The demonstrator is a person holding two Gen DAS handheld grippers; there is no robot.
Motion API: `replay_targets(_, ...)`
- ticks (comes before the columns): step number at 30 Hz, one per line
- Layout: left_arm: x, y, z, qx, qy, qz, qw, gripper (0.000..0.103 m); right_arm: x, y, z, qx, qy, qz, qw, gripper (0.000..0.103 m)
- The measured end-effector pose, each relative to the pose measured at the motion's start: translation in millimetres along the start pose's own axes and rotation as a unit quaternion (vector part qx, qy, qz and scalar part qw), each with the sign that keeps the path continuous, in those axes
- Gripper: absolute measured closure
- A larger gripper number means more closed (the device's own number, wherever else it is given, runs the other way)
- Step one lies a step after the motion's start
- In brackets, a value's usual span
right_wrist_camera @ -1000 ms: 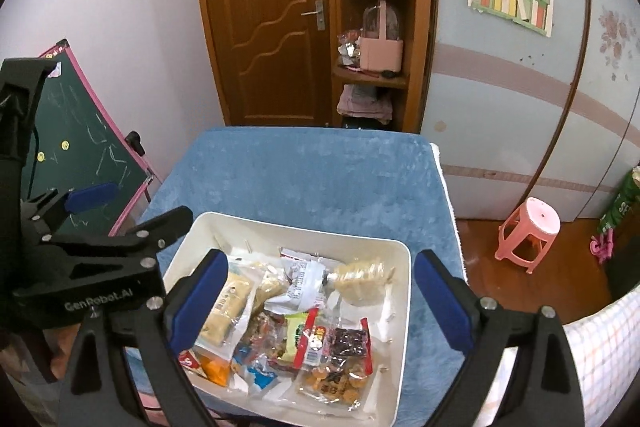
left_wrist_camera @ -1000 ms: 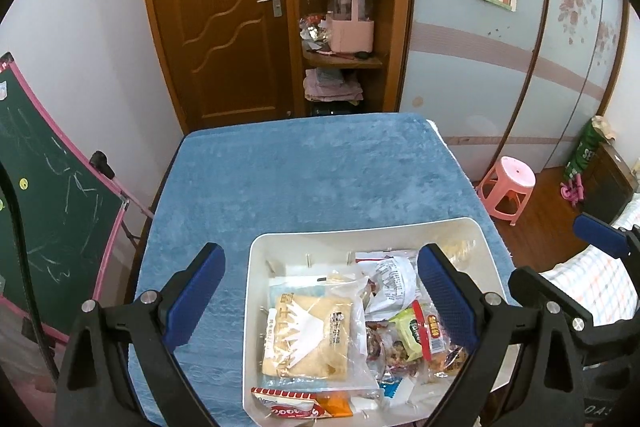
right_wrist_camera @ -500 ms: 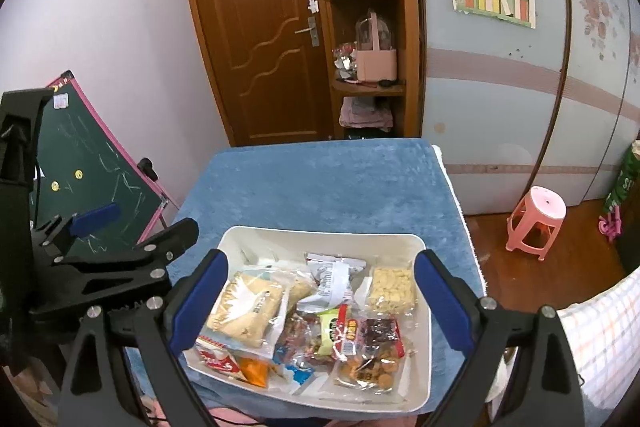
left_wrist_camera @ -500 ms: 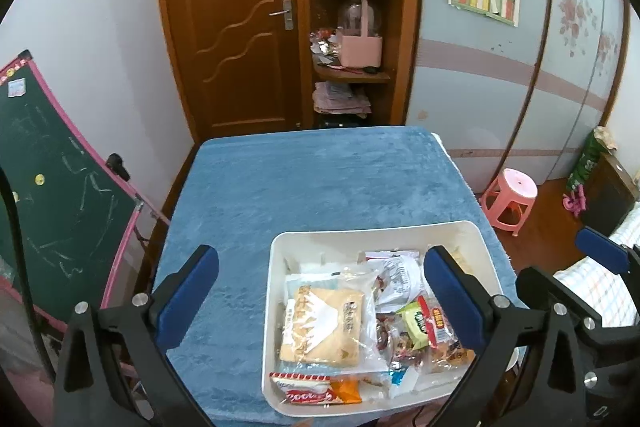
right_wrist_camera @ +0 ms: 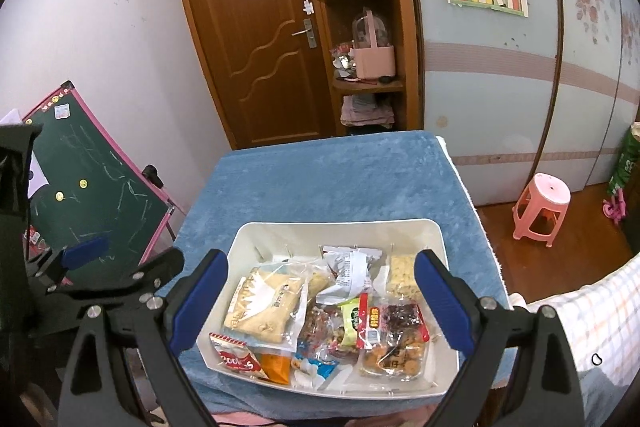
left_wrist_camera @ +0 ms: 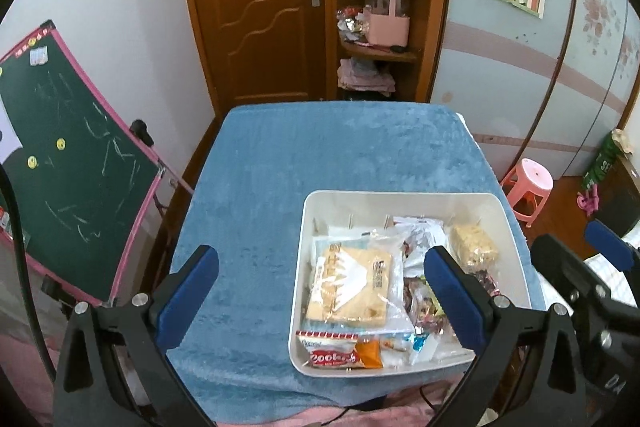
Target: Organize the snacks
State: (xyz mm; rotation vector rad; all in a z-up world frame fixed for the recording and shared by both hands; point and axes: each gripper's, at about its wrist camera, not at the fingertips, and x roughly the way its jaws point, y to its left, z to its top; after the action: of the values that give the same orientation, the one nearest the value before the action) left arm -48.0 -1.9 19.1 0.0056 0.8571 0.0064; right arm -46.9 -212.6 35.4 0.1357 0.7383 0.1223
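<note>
A white plastic bin (left_wrist_camera: 400, 194) (right_wrist_camera: 340, 225) sits near the front edge of the blue-covered table (left_wrist_camera: 320, 155). It holds several wrapped snacks: a large tan cake packet (left_wrist_camera: 352, 287) (right_wrist_camera: 264, 303), a red cookie pack (left_wrist_camera: 332, 357) (right_wrist_camera: 236, 359), a pale rice bar (left_wrist_camera: 474, 247) (right_wrist_camera: 402, 277) and a clear pack of small biscuits (right_wrist_camera: 396, 351). My left gripper (left_wrist_camera: 319, 259) hangs open above the bin's left side, one finger over bare cloth. My right gripper (right_wrist_camera: 320, 261) is open above the bin, straddling its width. Neither holds anything.
A green chalkboard easel (left_wrist_camera: 68, 163) leans at the table's left. To the right, a pink stool (left_wrist_camera: 528, 183) stands on the wooden floor. Behind the table are a brown door (right_wrist_camera: 256, 39) and a corner shelf with a pink basket (left_wrist_camera: 386, 23). Checked fabric (right_wrist_camera: 592, 315) lies at right.
Both grippers have drawn back from the bin, so it looks smaller. In the left wrist view the bin now lies further right. The right view has rolled level. Snacks are unmoved.
</note>
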Motion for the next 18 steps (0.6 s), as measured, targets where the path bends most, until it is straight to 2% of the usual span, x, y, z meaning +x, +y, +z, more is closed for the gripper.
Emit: replay_targets(18,8.5,2.9,-1.6,-0.001,0.004,0.007,1.0,0.001,8.7,1.0,-0.3,0.002,0.008,-0.007,1.0,0.008)
